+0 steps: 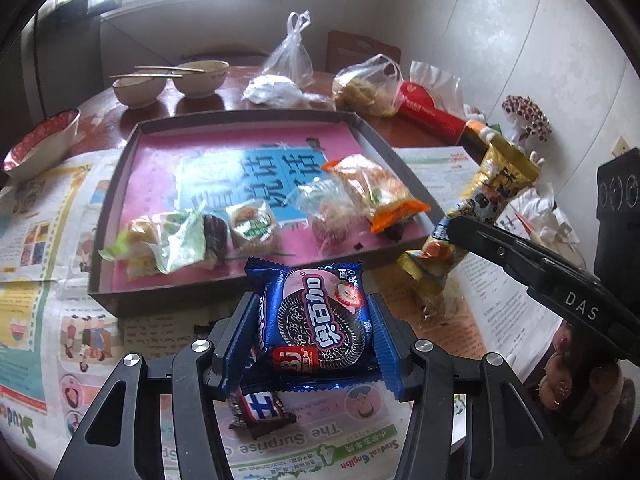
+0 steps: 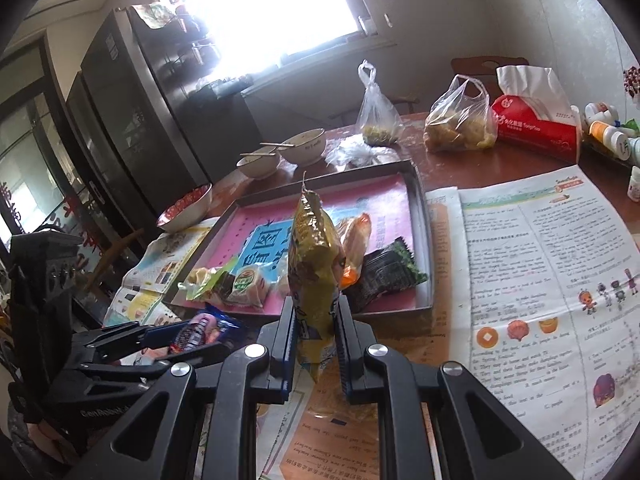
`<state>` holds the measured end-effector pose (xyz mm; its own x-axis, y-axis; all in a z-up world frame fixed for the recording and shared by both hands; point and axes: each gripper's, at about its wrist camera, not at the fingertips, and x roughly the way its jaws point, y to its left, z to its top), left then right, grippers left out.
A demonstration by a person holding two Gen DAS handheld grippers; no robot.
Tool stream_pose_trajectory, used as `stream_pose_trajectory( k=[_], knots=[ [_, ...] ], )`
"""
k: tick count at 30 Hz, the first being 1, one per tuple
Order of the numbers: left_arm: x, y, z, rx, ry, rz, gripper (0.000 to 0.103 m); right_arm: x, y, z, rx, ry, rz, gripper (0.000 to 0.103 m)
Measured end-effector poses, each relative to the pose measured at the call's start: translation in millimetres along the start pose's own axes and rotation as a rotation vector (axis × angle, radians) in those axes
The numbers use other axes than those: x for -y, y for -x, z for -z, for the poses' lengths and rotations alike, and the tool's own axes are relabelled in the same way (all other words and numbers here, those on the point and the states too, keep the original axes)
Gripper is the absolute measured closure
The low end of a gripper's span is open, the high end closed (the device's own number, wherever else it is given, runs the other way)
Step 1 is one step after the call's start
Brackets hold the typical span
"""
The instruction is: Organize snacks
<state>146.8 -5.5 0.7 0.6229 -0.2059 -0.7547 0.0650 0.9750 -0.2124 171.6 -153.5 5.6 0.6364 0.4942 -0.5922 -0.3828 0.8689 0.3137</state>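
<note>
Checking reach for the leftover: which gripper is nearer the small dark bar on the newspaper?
Left. The left gripper, shut on the blue pack, hangs right above the bar. The right gripper holds the yellow pack off to its right.

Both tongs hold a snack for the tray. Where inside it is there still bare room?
The tray's far half is bare, from the blue print back to the far wall. The near edge is crowded: green packet, round cake, orange packet.

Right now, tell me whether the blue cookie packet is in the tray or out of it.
Out. The blue cookie packet is clamped in the left gripper, in front of the tray's near wall, above the newspaper.
</note>
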Motion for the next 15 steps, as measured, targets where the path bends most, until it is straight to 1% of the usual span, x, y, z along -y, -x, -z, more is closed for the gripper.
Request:
stream_pose_trajectory(
  k=[7,15],
  knots=[
    [-7,7,-13,0.035,0.021,0.006,0.047,8,4,-10,0.026,-0.022,0.011,0.085],
    [-15,0,-30,0.049,0.049,0.006,0.047,13,7,-22,0.054,-0.034,0.003,0.085]
  ],
)
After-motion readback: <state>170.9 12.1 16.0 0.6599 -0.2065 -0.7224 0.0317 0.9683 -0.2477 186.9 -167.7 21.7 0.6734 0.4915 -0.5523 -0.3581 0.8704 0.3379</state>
